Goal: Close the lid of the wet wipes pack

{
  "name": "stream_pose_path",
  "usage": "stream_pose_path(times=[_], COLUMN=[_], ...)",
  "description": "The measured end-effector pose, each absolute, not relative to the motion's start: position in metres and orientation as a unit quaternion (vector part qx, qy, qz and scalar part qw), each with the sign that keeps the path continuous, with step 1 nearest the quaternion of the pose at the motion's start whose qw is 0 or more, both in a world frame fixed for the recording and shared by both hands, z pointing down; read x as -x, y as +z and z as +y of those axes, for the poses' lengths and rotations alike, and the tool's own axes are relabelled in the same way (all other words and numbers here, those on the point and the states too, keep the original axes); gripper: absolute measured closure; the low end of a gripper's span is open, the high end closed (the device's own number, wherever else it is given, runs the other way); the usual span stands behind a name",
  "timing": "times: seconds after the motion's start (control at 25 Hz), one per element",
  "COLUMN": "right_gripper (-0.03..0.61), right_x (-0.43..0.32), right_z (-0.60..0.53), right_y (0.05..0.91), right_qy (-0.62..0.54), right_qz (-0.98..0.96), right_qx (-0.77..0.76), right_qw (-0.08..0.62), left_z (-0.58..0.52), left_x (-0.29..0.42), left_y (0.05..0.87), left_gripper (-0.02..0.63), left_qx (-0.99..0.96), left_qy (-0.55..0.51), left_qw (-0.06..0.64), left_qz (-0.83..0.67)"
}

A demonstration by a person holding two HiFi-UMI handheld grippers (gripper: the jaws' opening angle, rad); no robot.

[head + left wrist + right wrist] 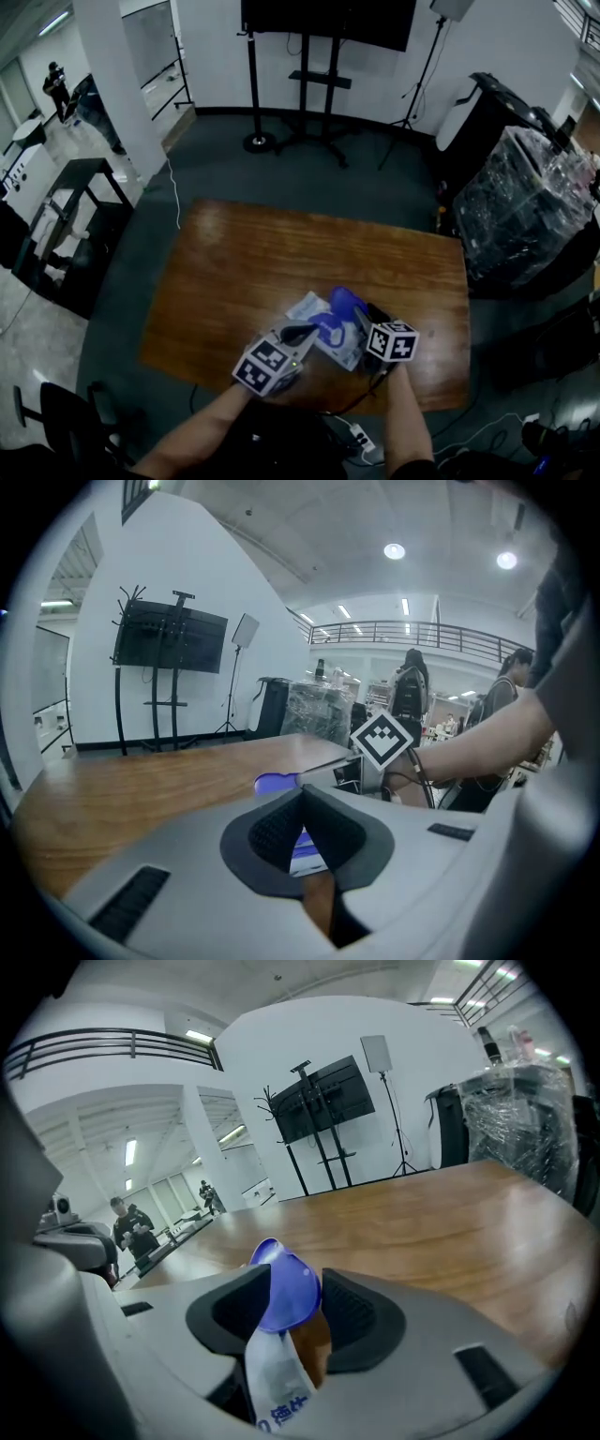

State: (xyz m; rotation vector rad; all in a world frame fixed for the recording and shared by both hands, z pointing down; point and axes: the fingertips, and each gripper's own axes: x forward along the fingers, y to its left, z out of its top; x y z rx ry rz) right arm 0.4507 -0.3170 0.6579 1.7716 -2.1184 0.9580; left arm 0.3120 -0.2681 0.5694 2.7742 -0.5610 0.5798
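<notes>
Blue lid (284,1290) between spread right hand-held gripper (294,1283) jaws; left hand-held gripper (302,793) pressed together.

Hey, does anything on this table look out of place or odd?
Yes: the blue lid of the wet wipes pack is flipped open and stands upright instead of lying shut, between the open jaws of the right gripper. Nothing looks spilled or damaged.

Left gripper (302,803) and right gripper (295,1302) — grey shells, black ribbed jaws, black-and-white marker cubes (272,364).
</notes>
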Motion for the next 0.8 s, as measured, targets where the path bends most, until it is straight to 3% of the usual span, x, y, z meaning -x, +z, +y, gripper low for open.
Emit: stream_pose_path(times=[0.52, 0.64, 0.8], right_gripper=[0.414, 0.459, 0.463], right_x=[-0.411, -0.399, -0.389], right_z=[-0.295, -0.288, -0.279], right_y=[0.605, 0.606, 0.609], right_qy=[0.294, 0.305, 0.311], right_qz=[-0.781, -0.790, -0.802], right_qx=[-0.545, -0.526, -0.501], right_qw=[0.077, 0.079, 0.091], left_z=[-0.281, -0.280, -0.274], left_x=[-0.293, -0.290, -0.295], left_y=[0.570, 0.574, 0.576], left_gripper=[0.614, 0.614, 0.614], left_qx=[-0.946, -0.944, -0.944], left_qy=[0.200, 0.199, 0.198], left_qw=[0.134, 0.142, 0.142], left_qz=[-0.216, -0.222, -0.220])
